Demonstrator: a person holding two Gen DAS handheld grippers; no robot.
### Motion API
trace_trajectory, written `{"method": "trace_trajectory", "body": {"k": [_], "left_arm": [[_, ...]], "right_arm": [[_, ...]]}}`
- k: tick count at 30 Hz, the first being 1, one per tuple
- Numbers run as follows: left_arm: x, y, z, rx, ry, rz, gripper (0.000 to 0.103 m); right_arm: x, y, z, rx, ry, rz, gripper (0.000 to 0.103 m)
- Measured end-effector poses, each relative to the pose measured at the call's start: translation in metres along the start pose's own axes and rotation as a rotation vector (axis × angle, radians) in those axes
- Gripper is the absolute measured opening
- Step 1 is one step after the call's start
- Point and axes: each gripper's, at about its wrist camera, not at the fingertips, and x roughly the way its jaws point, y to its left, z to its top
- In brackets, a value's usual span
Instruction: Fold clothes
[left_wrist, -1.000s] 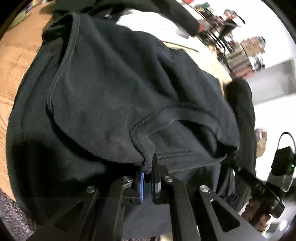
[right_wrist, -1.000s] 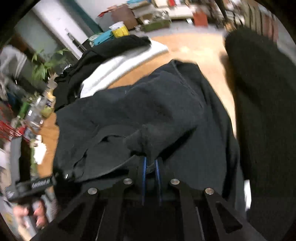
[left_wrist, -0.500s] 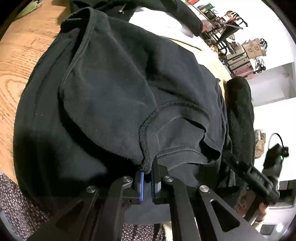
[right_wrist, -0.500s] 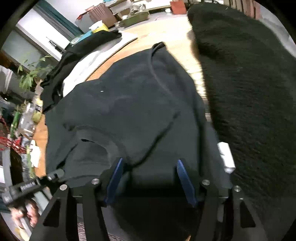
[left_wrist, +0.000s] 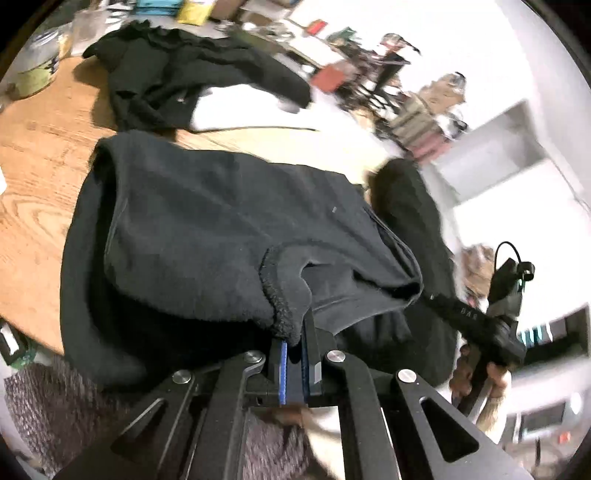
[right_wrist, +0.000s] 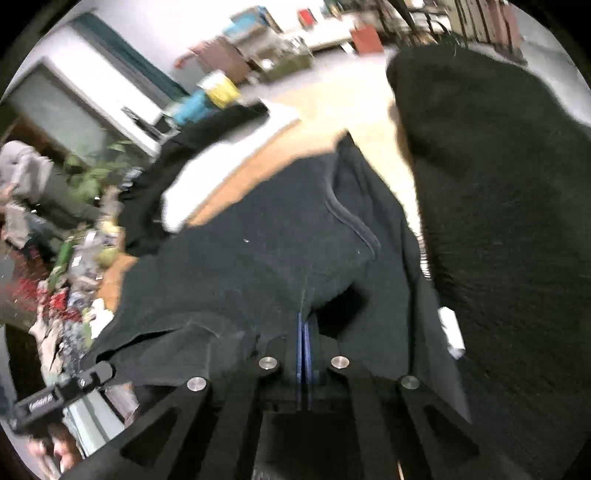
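A black sweatshirt lies bunched on the wooden table. My left gripper is shut on a thick rolled hem at the garment's near edge, which is lifted a little. In the right wrist view the same sweatshirt fills the middle. My right gripper has its blue pads pressed together on a pinched fold of the fabric. The right gripper also shows in the left wrist view, held by a hand at the garment's right edge. The left gripper's body sits at the lower left of the right wrist view.
A second, fuzzy black garment lies along the right side, touching the sweatshirt. A pile of black clothes and a white cloth sit at the far end. A tin can stands far left. Cluttered small items are past the table's left edge.
My right gripper was shut, stood open half a second ago, and is now shut again on a fold. My left gripper kept its hold and drew back, so more table shows.
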Motion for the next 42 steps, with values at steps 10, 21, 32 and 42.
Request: {"method": "trace_trajectory", "body": {"k": [10,21,32,42], "left_arm": [[0.019,0.038,-0.065,-0.067,0.269,0.027,0.041],[-0.06,0.077,0.042,-0.142,-0.045,0.129,0.061],[0.004,0.099,0.168,-0.328,-0.009,0.33,0.061],[0.025,0.093,0.184,-0.296,-0.022,0.337,0.029]], "right_arm": [[-0.002,-0.062,-0.083,0.059,0.229,-0.218,0.036],[-0.014,-0.054,0.039,-0.095,-0.034,-0.215,0.063],[0.1,-0.077,0.16,-0.126,0.096,-0.352,0.067],[0.146,-0.059,0.161,-0.248,0.192,-0.304,0.038]]}}
